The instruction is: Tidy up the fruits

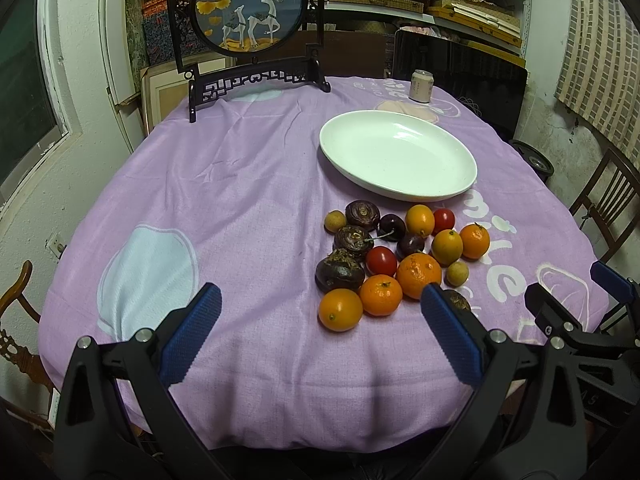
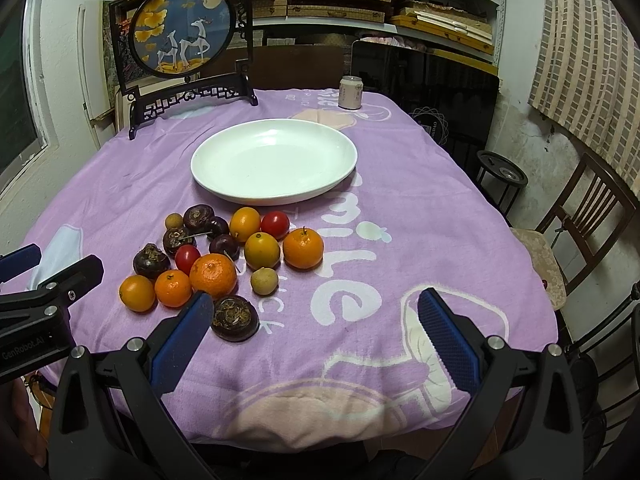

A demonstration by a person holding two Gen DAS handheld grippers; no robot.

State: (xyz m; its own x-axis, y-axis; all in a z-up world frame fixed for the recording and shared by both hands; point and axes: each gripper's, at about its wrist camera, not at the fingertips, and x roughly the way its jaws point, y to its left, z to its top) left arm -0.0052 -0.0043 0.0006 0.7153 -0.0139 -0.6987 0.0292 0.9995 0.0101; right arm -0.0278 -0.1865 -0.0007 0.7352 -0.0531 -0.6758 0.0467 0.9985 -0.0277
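A pile of small fruits [image 1: 400, 256] lies on the purple tablecloth [image 1: 240, 200]: several oranges, red tomatoes, dark cherries, brown water chestnuts and pale longans. It also shows in the right wrist view [image 2: 224, 256]. An empty white plate [image 1: 398, 156] sits just behind the pile, also in the right wrist view [image 2: 274, 160]. My left gripper [image 1: 320, 300] is open and empty, low at the table's front edge, in front of the pile. My right gripper [image 2: 316, 308] is open and empty, to the right of the pile, its left finger beside a water chestnut [image 2: 235, 318].
A framed round deer picture [image 1: 248, 24] stands at the table's back left. A drink can [image 1: 421, 86] stands at the back, behind the plate. Wooden chairs [image 2: 580, 220] stand to the right. Shelves with boxes fill the back wall.
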